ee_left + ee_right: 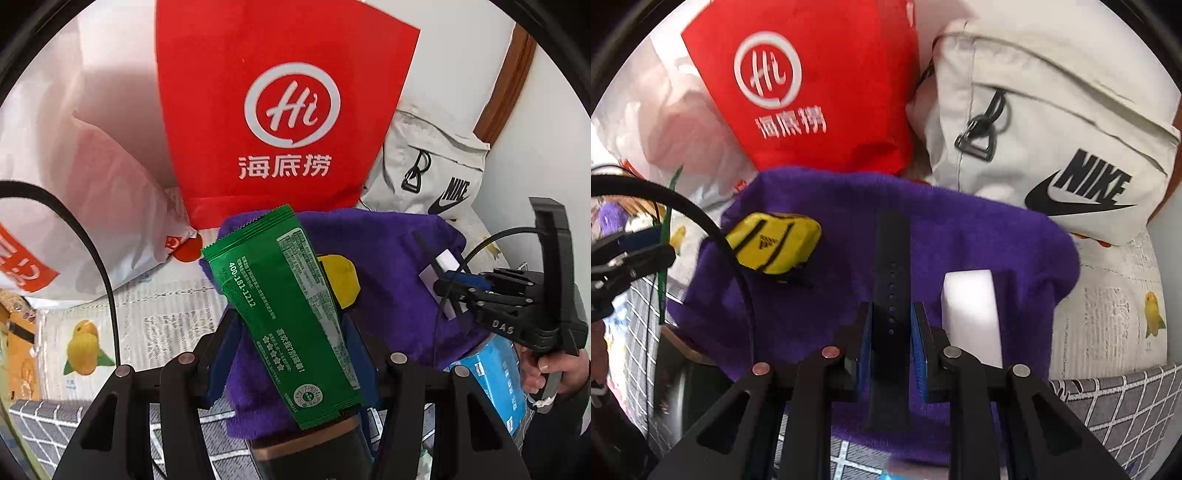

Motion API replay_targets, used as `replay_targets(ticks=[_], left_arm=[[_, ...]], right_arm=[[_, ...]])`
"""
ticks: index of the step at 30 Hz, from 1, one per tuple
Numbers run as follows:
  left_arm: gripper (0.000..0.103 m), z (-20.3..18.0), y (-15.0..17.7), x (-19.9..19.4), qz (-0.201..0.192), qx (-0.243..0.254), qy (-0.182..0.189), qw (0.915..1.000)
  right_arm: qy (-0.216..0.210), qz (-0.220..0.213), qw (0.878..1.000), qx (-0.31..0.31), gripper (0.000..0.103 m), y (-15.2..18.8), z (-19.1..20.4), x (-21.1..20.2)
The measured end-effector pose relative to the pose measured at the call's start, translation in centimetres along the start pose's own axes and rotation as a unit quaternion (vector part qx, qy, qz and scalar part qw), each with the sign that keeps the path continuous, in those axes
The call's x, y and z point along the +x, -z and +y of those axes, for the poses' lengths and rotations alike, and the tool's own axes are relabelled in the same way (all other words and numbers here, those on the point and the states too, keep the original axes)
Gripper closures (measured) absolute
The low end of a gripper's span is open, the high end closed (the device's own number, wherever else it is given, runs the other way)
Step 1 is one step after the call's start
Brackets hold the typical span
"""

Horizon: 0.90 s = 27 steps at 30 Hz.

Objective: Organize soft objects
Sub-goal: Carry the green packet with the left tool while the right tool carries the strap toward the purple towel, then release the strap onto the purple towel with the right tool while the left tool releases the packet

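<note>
My left gripper (291, 332) is shut on a green snack packet (284, 314) and holds it above a purple towel (391, 280). A small yellow pouch (341, 275) lies on the towel behind the packet. My right gripper (892, 325) is shut on a black watch strap (891, 280) over the same purple towel (827, 295). A white foam block (971, 314) and the yellow pouch (774, 242) lie on the towel. The right gripper also shows in the left wrist view (461, 284), beside the white block (448, 260).
A red Haidilao bag (280, 103), a white plastic bag (92, 192) and a grey Nike bag (1052, 122) stand behind the towel. A blue box (498, 376) lies at the right. A printed paper with fruit pictures (122, 332) and a grey checked cloth (1115, 406) cover the surface.
</note>
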<state>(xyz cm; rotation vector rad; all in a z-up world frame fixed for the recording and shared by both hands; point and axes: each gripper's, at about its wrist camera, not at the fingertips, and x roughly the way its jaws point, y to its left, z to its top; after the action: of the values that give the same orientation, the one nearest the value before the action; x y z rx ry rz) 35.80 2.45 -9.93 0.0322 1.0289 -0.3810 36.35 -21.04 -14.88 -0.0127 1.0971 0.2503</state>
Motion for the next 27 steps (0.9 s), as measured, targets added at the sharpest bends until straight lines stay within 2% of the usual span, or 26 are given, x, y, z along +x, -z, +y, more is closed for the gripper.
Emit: replay_targets(ticks=[7, 10, 11, 15, 18, 21, 22, 23, 24, 27], left_arm=[[0.048, 0.6, -0.7, 2.9, 0.037, 0.003, 0.011, 0.9993], [0.048, 0.4, -0.9, 4.0, 0.046, 0.011, -0.004, 0.9989], [0.048, 0.2, -0.9, 4.4, 0.051, 0.015, -0.009, 0.9986], [0.048, -0.3, -0.8, 5.6, 0.066, 0.028, -0.011, 0.9974], [0.048, -0.9, -0.9, 6.2, 0.073, 0.034, -0.012, 0.9967], [0.048, -1.6, -1.0, 6.9, 0.080, 0.038, -0.012, 0.9960], [0.047, -1.8, -1.0, 7.0, 0.083, 0.040, -0.012, 0.9957], [0.041, -1.9, -1.1, 7.1, 0.085, 0.040, -0.012, 0.9955], [0.030, -2.0, -1.1, 7.2, 0.085, 0.040, -0.013, 0.9954], [0.027, -2.4, -1.2, 6.8, 0.083, 0.034, -0.012, 0.9959]], right_arm=[[0.010, 0.026, 1.000, -0.004, 0.082, 0.0, -0.3, 2.0], [0.010, 0.029, 1.000, -0.002, 0.081, -0.2, -0.4, 2.4], [0.009, 0.030, 1.000, -0.002, 0.079, -0.3, -0.3, 2.4], [0.009, 0.017, 1.000, -0.011, 0.054, -0.1, 0.0, 1.6], [0.016, 0.002, 1.000, -0.017, 0.053, -0.1, 0.2, 0.5], [0.004, -0.006, 1.000, -0.009, 0.053, 0.1, 0.0, -0.9], [0.002, -0.010, 1.000, -0.008, 0.053, 0.3, -0.1, -1.6], [0.002, -0.014, 1.000, -0.008, 0.053, 0.6, -0.1, -2.2], [0.002, -0.017, 1.000, -0.008, 0.053, 0.7, -0.2, -2.7], [0.001, -0.031, 0.999, -0.011, 0.053, 1.4, 0.0, -4.5]])
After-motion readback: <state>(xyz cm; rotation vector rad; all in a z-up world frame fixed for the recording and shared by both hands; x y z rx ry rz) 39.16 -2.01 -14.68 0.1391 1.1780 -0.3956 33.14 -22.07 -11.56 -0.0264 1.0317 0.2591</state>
